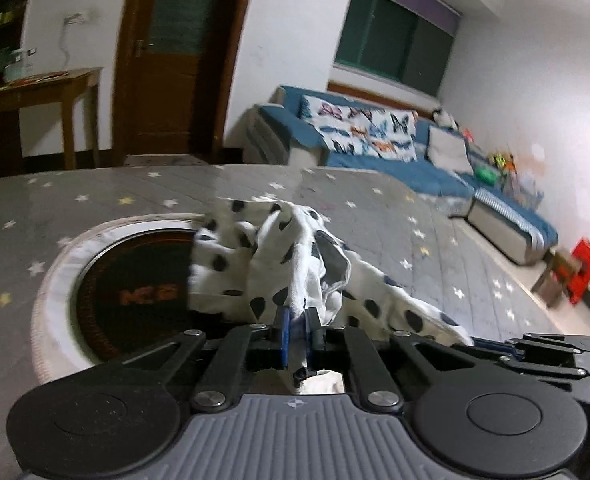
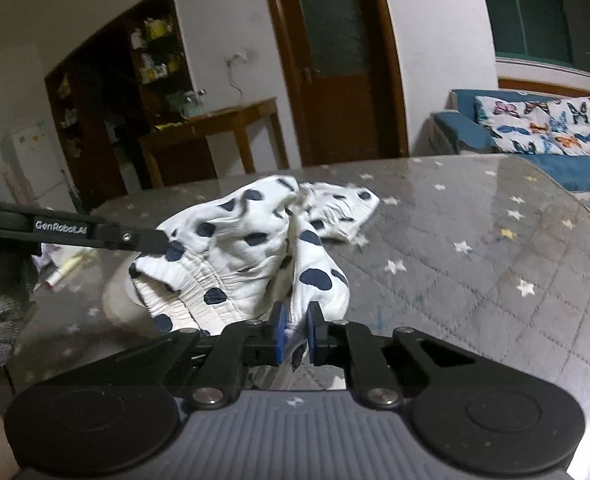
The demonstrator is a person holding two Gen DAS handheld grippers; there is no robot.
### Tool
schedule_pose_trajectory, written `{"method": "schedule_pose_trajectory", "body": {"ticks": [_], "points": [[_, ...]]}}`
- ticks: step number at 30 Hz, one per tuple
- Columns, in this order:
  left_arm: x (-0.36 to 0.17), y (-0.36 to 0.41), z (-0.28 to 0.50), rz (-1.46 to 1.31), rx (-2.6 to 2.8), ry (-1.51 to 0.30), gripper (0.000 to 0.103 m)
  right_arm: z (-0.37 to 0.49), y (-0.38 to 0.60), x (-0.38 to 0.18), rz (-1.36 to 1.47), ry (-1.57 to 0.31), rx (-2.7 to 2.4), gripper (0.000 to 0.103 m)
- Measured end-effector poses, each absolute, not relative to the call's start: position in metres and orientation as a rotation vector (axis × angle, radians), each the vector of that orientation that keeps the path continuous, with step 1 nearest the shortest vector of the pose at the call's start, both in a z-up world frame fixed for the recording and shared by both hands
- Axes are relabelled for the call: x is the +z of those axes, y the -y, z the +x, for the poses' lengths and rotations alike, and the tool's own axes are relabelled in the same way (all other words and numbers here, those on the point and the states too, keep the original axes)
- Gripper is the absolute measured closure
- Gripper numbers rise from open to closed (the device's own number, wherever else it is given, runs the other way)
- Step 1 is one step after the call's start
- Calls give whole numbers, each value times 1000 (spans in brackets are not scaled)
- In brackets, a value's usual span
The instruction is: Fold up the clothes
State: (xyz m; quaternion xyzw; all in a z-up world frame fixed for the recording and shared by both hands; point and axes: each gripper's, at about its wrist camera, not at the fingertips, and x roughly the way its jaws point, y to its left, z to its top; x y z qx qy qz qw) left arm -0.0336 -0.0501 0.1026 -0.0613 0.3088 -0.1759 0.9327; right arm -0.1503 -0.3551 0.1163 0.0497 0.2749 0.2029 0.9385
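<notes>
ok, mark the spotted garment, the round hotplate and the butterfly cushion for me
spotted garment [image 2: 251,240], right wrist view: on the raised white bulge with dark dots.
round hotplate [image 1: 127,296], left wrist view: on its dark centre disc, left of the cloth.
butterfly cushion [image 2: 543,126], right wrist view: on the middle of its printed face.

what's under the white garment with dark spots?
The white garment with dark spots, pinched by both grippers, partly covers a round dark-centred inset in the grey star-print table cover. The rest is hidden.

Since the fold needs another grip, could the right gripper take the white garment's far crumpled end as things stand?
Probably not yet: the right gripper is shut on the white dark-spotted garment, so it must release first; the far end lies unobstructed on the grey star-patterned table.
</notes>
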Motion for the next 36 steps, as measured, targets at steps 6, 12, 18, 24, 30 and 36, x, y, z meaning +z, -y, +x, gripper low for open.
{"method": "schedule_pose_trajectory", "body": {"ticks": [6,12,18,24,30,36], "points": [[110,15,-63,-181,-333,-636,95,-171,364,138,113,-549,493,93],[102,-4,-100,-181,-343,-675,95,-201,367,142,86,-607,589,93],[73,-8,-114,-186,-354,-792,95,-216,354,119,9,-741,649,92],[81,-10,-111,-143,-330,-782,83,-208,358,120,-11,-774,643,87],[93,-13,-102,-96,-306,-716,62,-172,364,133,-13,-746,597,85],[92,-9,-68,-97,-253,-699,62,-108,359,136,3,-720,553,84]]}}
